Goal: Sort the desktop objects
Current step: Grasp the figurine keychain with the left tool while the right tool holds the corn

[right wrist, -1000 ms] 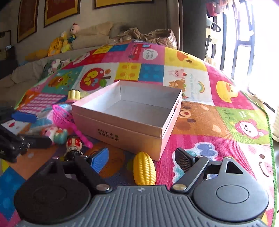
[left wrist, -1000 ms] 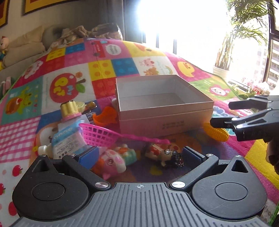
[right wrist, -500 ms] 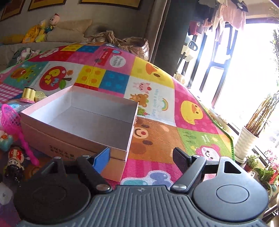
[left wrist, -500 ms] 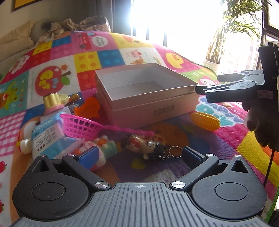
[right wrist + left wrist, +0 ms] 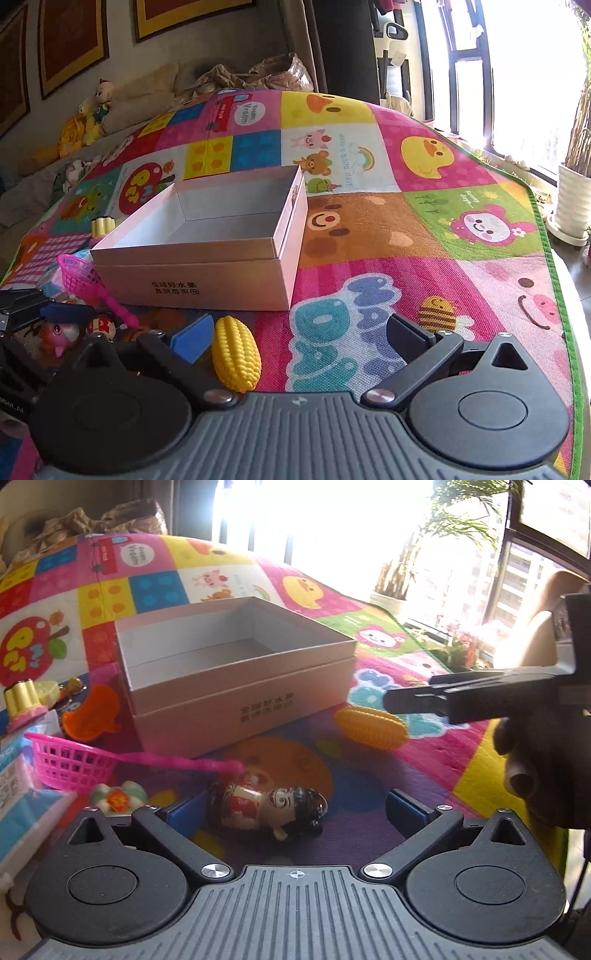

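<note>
Two hand-held grippers hover near an empty pink box (image 5: 207,258) on a colourful play mat (image 5: 424,229). Left hand-held gripper (image 5: 295,808), jaws apart, straddles a doll figurine (image 5: 269,806) before the box. Right hand-held gripper (image 5: 299,341), just opening wide, has a toy corn (image 5: 236,354) lying untouched between its jaws.

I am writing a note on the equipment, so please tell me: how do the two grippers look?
Both look alike. The left gripper and right gripper each have a grey ribbed body, two black round discs, black angled arms with silver screws and blue finger pads. No sleeve shows; cables cannot be told.
</note>
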`<state>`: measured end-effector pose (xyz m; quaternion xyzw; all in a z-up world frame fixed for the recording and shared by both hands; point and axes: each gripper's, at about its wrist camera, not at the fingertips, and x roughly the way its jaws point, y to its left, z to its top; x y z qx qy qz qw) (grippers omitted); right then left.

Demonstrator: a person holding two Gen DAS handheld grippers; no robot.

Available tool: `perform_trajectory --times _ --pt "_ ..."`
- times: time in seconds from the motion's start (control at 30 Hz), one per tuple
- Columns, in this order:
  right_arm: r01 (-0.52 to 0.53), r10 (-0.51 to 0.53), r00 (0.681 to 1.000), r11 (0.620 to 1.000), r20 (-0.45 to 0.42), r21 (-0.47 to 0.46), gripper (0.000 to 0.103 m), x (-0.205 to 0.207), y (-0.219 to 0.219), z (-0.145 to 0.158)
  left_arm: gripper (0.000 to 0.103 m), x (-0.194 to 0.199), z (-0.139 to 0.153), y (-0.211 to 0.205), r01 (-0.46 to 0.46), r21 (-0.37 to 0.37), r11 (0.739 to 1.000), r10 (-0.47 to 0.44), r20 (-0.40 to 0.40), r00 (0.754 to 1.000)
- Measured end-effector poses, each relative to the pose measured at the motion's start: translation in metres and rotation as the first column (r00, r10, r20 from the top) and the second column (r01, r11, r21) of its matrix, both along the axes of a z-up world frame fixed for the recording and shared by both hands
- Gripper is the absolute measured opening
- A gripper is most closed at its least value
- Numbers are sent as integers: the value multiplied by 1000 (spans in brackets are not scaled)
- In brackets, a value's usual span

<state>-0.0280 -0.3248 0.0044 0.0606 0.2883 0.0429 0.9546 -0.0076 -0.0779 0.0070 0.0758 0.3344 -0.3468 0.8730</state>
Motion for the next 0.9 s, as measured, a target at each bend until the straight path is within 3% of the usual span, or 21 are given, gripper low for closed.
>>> perform_trajectory --times 0.07,0.13,0.3,0.4,0.43,0.47,0.57,0.77,0.83,0.9 --pt "6 -6 1000 1000 -7 22 101 -1 0 -2 103 -14 -1 -3 0 30 1000 -1 33 999" --pt "9 -8 1000 999 -17 42 101 -1 -1 -4 103 -18 -2 -8 -67 73 995 62 60 996" --pt "25 -24 999 999 -21 42 101 -5 -1 -5 103 -10 0 -17 -169 66 983 168 18 986" --pt "41 -41 999 999 -17 24 101 -8 -1 -5 103 -8 -1 -24 -216 95 972 212 43 976" --pt "37 -37 999 999 -15 18 101 -9 0 -5 96 -7 -2 -25 -226 100 969 222 48 974" --pt "29 -29 999 1000 -15 10 98 -10 1 -5 72 -7 -3 -25 -235 105 966 231 43 972" --pt "-33 32 999 999 -24 -19 83 -10 10 -2 69 -7 -1 -18 -245 94 965 244 20 970" --pt "-152 148 988 981 -44 -117 76 -7 40 1 69 -29 6 5 -271 106 957 270 30 963" --pt "-165 156 985 975 -71 -149 65 0 48 -1 69 -36 7 12 -284 115 952 282 31 959" --pt "-177 157 979 971 -126 -159 43 10 53 -6 69 -41 9 16 -295 118 948 292 43 956"
